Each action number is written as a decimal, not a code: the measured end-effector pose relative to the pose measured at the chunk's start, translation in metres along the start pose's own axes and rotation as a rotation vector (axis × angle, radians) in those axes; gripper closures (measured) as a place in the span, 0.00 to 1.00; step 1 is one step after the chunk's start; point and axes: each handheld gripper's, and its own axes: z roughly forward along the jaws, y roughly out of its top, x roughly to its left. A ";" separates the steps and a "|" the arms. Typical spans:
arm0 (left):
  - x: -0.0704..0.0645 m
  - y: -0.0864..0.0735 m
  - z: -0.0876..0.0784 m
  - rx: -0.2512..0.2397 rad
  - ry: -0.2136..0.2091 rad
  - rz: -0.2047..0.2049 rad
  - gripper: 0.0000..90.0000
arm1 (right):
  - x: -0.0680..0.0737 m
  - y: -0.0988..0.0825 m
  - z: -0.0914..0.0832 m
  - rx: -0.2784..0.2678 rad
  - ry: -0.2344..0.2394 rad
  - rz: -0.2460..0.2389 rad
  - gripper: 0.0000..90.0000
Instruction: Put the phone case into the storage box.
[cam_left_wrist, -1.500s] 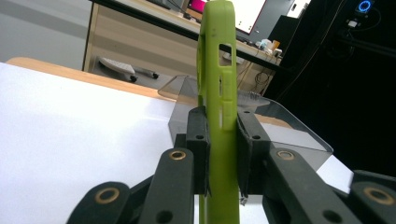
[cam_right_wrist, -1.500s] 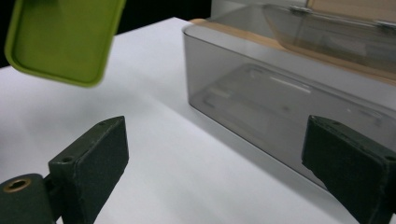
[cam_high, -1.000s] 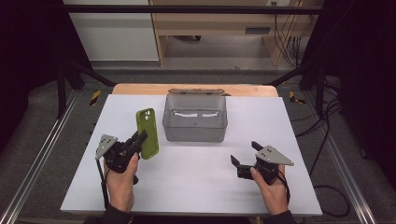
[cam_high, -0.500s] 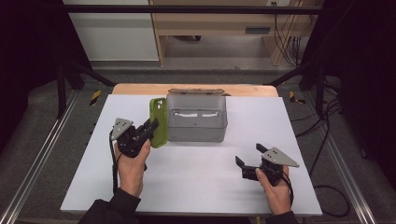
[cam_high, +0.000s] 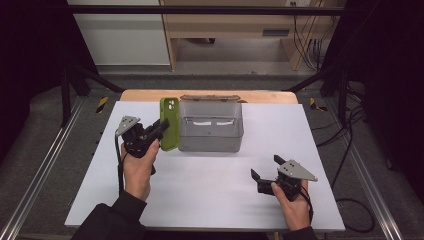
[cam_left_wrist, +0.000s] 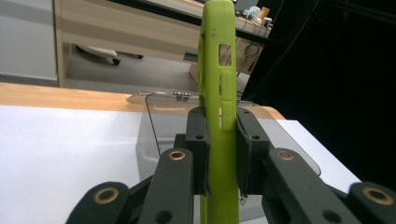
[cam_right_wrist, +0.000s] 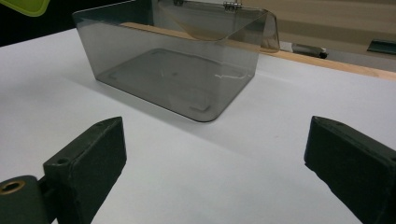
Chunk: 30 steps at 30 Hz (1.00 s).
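Note:
A lime-green phone case (cam_high: 169, 123) hangs upright above the table, just left of a clear smoky plastic box (cam_high: 211, 125) with its hinged lid open at the back. My left gripper (cam_high: 161, 129) is shut on the case. In the left gripper view the case (cam_left_wrist: 218, 98) stands edge-on between the two black pads (cam_left_wrist: 198, 154), which press on both sides. My right gripper (cam_high: 266, 168) rests low over the front right of the white table (cam_high: 210, 200), open and empty. The right gripper view looks between its wide-apart jaws at the box (cam_right_wrist: 177, 65).
A wooden board (cam_high: 150, 95) runs along the table's back edge behind the box. Metal frame rails (cam_high: 45, 165) flank the table. Cables (cam_high: 350, 150) lie on the floor to the right. A corner of the green case (cam_right_wrist: 28, 5) shows at the top left of the right gripper view.
My left gripper has carried the green case up and to the right, from mid-left of the table to the box's left wall. The right gripper has stayed put.

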 end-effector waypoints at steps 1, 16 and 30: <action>0.000 0.000 0.001 0.006 -0.004 -0.001 0.86 | 0.000 0.000 -0.002 -0.008 -0.009 -0.002 0.07; -0.017 0.022 0.012 -0.012 -0.020 0.047 0.86 | -0.009 -0.014 -0.020 0.017 -0.039 -0.015 0.06; -0.021 0.029 0.049 -0.012 0.023 0.086 0.86 | -0.007 -0.017 -0.025 -0.037 -0.056 -0.092 0.05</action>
